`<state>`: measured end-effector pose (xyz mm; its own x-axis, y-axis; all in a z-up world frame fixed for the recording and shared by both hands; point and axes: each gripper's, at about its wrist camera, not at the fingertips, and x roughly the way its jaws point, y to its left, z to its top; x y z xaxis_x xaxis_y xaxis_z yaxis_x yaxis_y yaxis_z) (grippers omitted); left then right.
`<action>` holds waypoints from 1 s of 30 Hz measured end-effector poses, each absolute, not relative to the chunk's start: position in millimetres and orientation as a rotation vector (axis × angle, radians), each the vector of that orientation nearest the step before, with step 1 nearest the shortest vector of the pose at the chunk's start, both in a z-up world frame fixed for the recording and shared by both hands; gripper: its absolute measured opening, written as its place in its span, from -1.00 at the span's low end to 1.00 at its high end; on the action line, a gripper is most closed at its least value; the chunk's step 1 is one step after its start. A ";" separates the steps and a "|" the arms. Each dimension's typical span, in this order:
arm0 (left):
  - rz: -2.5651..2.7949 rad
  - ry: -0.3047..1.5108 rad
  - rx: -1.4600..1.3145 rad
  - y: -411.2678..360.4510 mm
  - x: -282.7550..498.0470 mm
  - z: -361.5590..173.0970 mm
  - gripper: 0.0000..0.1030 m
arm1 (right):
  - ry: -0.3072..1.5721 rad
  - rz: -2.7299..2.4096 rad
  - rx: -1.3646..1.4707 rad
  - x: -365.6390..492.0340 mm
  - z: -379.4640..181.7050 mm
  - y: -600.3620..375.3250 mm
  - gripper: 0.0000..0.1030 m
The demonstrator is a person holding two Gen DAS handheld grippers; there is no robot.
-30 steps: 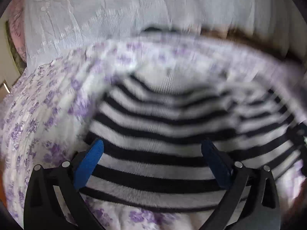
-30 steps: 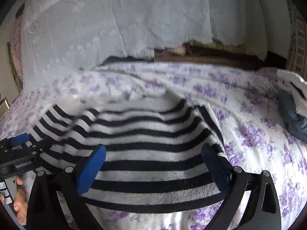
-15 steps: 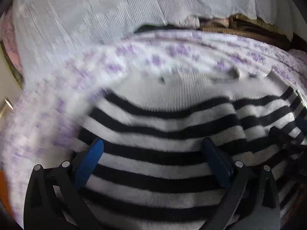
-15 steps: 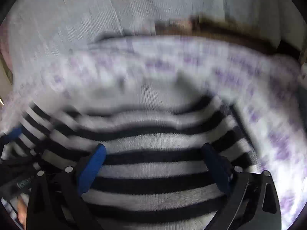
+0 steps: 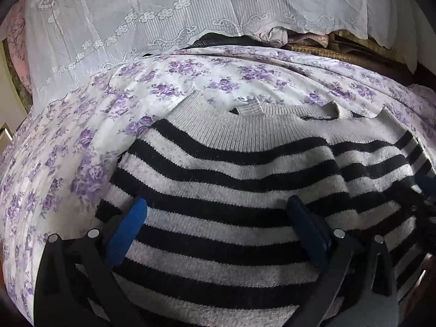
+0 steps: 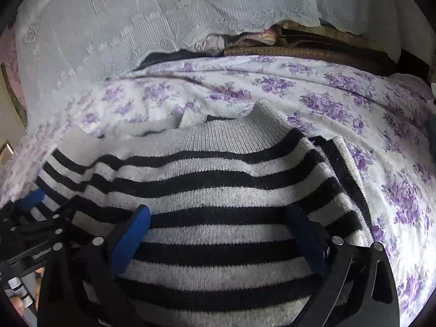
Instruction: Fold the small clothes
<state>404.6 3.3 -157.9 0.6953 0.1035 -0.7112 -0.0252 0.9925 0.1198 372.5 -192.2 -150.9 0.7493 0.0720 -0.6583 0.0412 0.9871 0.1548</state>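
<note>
A black-and-white striped knit sweater (image 5: pixel 231 179) with a grey ribbed hem lies flat on a white bedsheet printed with purple flowers (image 5: pixel 68 141). My left gripper (image 5: pixel 218 212) hovers low over the sweater's left part, its blue fingers wide apart with only fabric beneath them. Over the right part of the sweater (image 6: pixel 218 185), my right gripper (image 6: pixel 220 218) stands just as open. In the right wrist view the left gripper's body (image 6: pixel 30 234) shows at the left edge.
A white lace cover (image 5: pixel 163 19) drapes over things at the back of the bed. Under its edge lie bunched clothes and a woven mat (image 6: pixel 299 51). The flowered sheet (image 6: pixel 395 163) spreads to the right of the sweater.
Both grippers have moved forward and lower over the sweater, which now fills more of each view. The blur of half a second ago is gone. Both stayed open.
</note>
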 end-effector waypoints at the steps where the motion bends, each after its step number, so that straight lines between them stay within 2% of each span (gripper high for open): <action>1: 0.074 0.797 0.105 3.5 403.6 -157.8 0.92 | 0.695 0.010 0.177 364.9 -147.3 -195.4 0.93; 6: 0.100 0.771 0.141 0.2 393.1 -154.8 0.92 | 0.644 -0.010 0.215 332.3 -142.1 -207.6 0.93; 13: 0.100 0.769 0.146 3.1 374.0 -152.7 0.92 | 0.729 -0.023 0.170 319.9 -155.4 -204.7 0.93; 17: 0.107 0.784 0.136 7.6 367.4 -154.0 0.92 | 0.711 -0.036 0.138 312.2 -153.7 -200.2 0.93; 25: 0.040 0.725 0.084 9.4 332.1 -138.0 0.92 | 0.640 0.011 0.366 261.8 -143.5 -234.8 0.93; 28: -0.005 0.690 0.150 -8.7 322.5 -136.2 0.92 | 0.631 0.015 0.452 241.2 -145.7 -249.8 0.93; 30: -0.027 0.728 0.213 -23.0 325.4 -145.8 0.92 | 0.641 0.031 0.541 232.2 -151.7 -263.1 0.93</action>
